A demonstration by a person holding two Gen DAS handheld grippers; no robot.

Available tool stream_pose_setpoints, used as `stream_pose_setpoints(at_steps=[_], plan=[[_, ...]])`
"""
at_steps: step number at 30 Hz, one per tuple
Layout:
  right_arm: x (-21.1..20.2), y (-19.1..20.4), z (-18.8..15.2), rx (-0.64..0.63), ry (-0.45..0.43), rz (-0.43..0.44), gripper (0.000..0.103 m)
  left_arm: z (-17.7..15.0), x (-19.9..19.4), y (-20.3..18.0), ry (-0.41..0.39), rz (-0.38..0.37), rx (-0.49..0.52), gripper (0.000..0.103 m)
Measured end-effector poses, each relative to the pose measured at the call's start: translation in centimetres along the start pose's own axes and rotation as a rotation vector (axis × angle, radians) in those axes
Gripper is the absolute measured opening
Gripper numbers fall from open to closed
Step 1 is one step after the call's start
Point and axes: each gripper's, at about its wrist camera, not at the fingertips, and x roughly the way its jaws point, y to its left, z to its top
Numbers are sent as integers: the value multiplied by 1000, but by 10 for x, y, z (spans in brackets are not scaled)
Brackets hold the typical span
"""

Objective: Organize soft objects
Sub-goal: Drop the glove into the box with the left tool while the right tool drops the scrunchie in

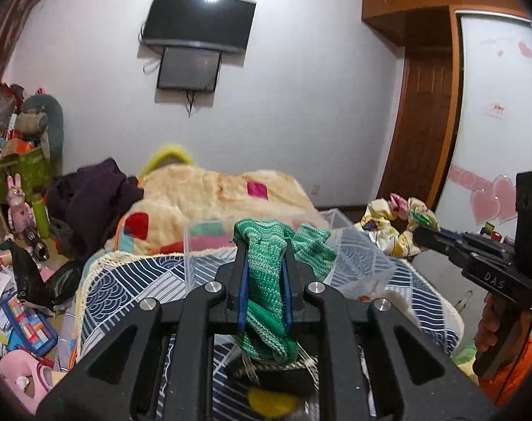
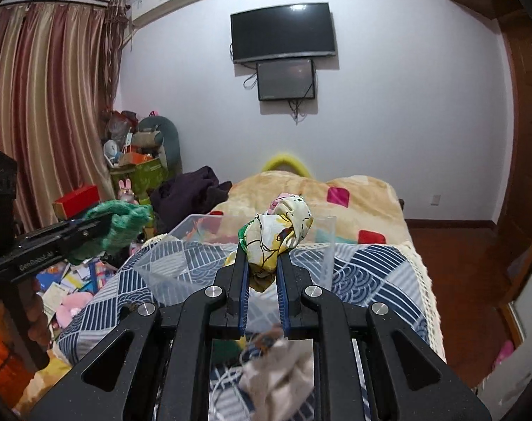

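Note:
My left gripper (image 1: 264,245) is shut on a green knitted cloth (image 1: 266,280), held above the bed in front of a clear plastic box (image 1: 353,259); the cloth also shows in the right wrist view (image 2: 122,231). My right gripper (image 2: 262,245) is shut on a cream patterned scrunchie (image 2: 280,231), held just before the clear plastic box (image 2: 322,245). In the left wrist view the scrunchie (image 1: 395,224) and right gripper (image 1: 423,235) hang at the right, beside the box.
The box stands on a blue-and-white patterned bedspread (image 2: 371,273) with a beige blanket (image 2: 301,189) behind it. A dark garment pile (image 1: 94,200) lies at left. The floor at left holds books, toys and boxes (image 1: 20,315). A wardrobe (image 1: 427,105) stands at right.

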Motion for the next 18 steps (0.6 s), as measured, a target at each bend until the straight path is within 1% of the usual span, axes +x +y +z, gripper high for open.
stream_pose_setpoints(at_steps=[4, 9, 13, 16, 18], plan=[[25, -4, 4, -1, 63, 19, 13, -1, 36, 9, 81, 6, -9, 15], [56, -5, 3, -20, 171, 30, 13, -5, 79, 15, 185, 17, 3, 15], [75, -5, -1, -42, 254, 40, 13, -8, 106, 19, 261, 25, 6, 15], [88, -5, -2, -68, 314, 41, 13, -9, 118, 18, 291, 27, 19, 15], [94, -5, -5, -79, 351, 48, 16, -9, 124, 16, 312, 33, 30, 16]])
